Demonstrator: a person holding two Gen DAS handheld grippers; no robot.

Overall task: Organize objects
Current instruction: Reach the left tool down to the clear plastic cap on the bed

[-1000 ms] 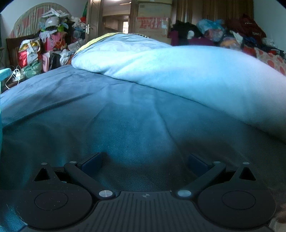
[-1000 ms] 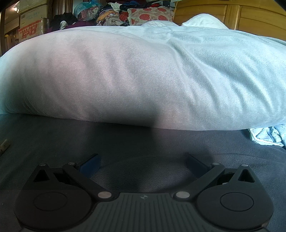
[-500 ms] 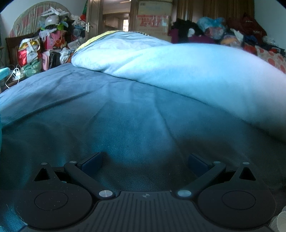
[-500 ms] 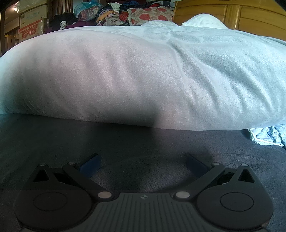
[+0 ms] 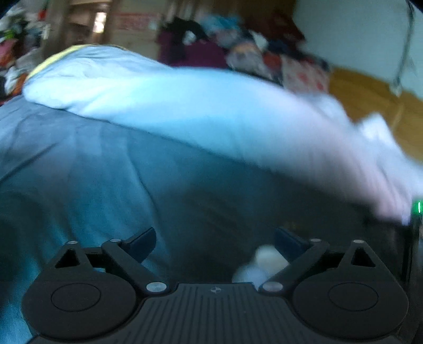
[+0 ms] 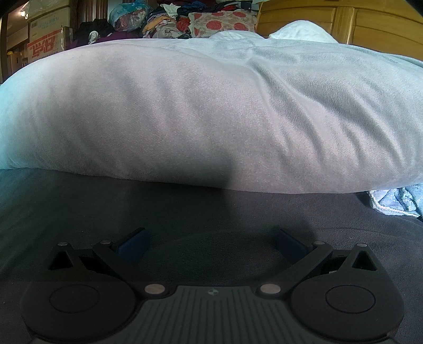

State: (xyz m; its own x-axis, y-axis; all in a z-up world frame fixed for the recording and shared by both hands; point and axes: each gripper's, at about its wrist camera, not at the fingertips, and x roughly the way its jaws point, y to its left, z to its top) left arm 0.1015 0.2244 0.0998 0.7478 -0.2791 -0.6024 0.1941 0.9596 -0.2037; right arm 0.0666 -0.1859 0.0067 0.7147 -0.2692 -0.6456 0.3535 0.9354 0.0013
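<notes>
- A small pale object (image 5: 260, 267), too blurred to identify, lies on the dark blue-grey bed cover (image 5: 111, 180) low between the fingers of the left gripper (image 5: 215, 240), closer to the right-hand finger; whether it touches that finger cannot be told.
- The left gripper has its jaws spread wide apart with nothing clamped between them; its whole view is smeared by motion blur.
- The right gripper (image 6: 212, 242) sits low over the same dark cover (image 6: 185, 211), jaws likewise wide apart and empty, with only bare fabric between the blue finger pads (image 6: 132, 244).
- Just beyond both grippers a big pale blue-white quilt (image 6: 211, 113) lies bunched across the bed, resting on the dark cover; in the left wrist view it runs diagonally (image 5: 185, 105) from upper left to lower right.
- At the right edge of the right wrist view a crumpled light blue cloth (image 6: 396, 201) lies on the cover, just beside the quilt's lower edge.
- A small green light (image 5: 418, 207) glows at the far right edge of the left wrist view.
- Behind the quilt stand a rose-patterned pillow (image 6: 222, 23), a heap of mixed clothes (image 6: 158, 23), and a wooden headboard (image 6: 357, 18).
- Farthest left, cardboard boxes (image 6: 47, 34) are stacked.
</notes>
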